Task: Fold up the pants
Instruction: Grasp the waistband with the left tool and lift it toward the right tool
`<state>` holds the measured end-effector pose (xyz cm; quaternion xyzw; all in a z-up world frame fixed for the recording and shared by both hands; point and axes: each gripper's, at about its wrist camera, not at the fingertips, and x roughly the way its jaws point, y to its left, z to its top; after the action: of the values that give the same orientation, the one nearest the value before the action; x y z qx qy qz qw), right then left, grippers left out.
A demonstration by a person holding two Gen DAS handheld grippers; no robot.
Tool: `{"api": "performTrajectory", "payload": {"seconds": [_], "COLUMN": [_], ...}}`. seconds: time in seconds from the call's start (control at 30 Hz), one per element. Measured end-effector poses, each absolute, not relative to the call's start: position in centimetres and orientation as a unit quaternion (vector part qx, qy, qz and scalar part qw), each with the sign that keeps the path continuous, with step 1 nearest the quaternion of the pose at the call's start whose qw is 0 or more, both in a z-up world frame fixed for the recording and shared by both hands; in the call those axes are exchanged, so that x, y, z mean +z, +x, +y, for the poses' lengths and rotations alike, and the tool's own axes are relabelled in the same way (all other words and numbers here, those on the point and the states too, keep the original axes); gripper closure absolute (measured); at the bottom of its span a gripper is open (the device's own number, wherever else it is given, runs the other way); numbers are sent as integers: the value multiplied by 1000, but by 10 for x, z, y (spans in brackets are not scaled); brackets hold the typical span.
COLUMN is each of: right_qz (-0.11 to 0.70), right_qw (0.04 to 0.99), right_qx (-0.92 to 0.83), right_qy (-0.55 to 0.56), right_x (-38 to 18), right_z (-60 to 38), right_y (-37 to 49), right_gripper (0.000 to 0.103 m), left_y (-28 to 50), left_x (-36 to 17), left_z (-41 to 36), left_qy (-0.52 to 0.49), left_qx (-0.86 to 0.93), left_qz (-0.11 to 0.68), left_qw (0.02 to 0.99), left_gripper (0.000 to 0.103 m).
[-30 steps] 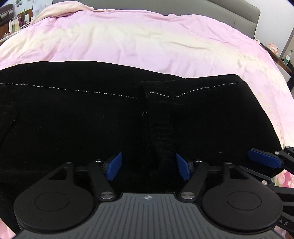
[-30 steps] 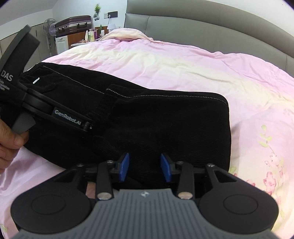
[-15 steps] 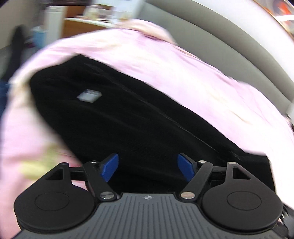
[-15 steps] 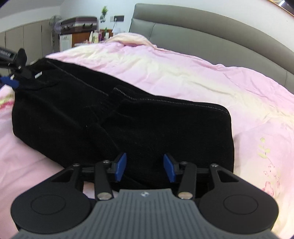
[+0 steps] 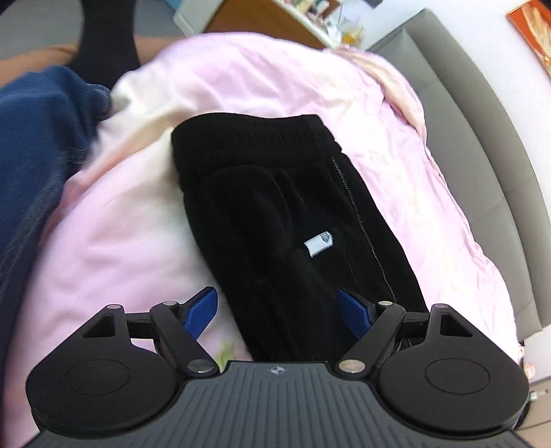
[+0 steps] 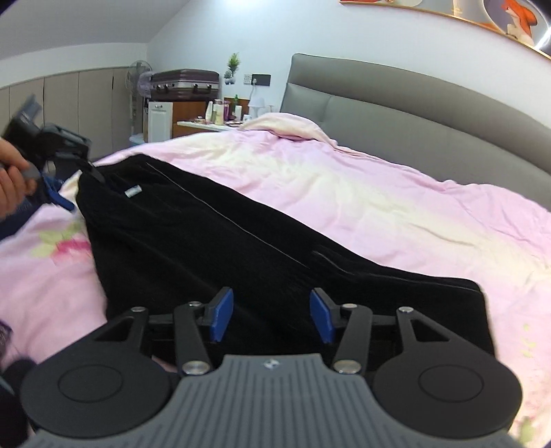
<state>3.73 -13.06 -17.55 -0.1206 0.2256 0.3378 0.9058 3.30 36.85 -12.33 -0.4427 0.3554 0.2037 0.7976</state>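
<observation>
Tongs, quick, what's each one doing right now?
Left tongs: open, holding nothing, over the black pants.
Right tongs: open, holding nothing.

black pants (image 6: 213, 248) on pink bedspread (image 6: 378, 193) | right tongs (image 6: 271, 315) spread above them

Bright, even light; blurred, warped edges

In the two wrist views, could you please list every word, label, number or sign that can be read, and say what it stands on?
No text can be read in either view.
White tag on the black pants: a small dark emblem, too small to read.
Small emblem on the left claw's grey body: a mark, not letters.
Bottles on the dresser: labels too small to read.
Wall picture: image only.
</observation>
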Motion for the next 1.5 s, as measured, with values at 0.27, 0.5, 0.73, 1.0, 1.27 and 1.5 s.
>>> {"api": "performTrajectory", "payload": {"seconds": [0.27, 0.5, 0.73, 1.0, 1.27, 1.5], "right_qz": [243, 275, 316, 329, 324, 346], "right_qw": [861, 842, 825, 807, 827, 841], "right_qx": [424, 428, 425, 419, 404, 380], "right_qy": [-144, -181, -195, -255, -221, -171], "right_x": [-160, -170, -189, -225, -216, -216], "right_z": [-3, 77, 124, 146, 116, 104], "right_y": [43, 73, 96, 86, 70, 67], "right_gripper": [55, 55, 63, 60, 59, 58], "left_y": [41, 57, 68, 56, 52, 54], "left_x": [-158, -159, -181, -181, -188, -139], "left_z": [416, 421, 433, 426, 430, 379], "left_qy": [-484, -488, -519, -525, -544, -378], "left_qx": [205, 193, 175, 173, 177, 178], "left_qz": [328, 316, 310, 278, 260, 244], "left_qw": [785, 790, 777, 786, 778, 875], "left_gripper": [10, 10, 31, 51, 52, 61]}}
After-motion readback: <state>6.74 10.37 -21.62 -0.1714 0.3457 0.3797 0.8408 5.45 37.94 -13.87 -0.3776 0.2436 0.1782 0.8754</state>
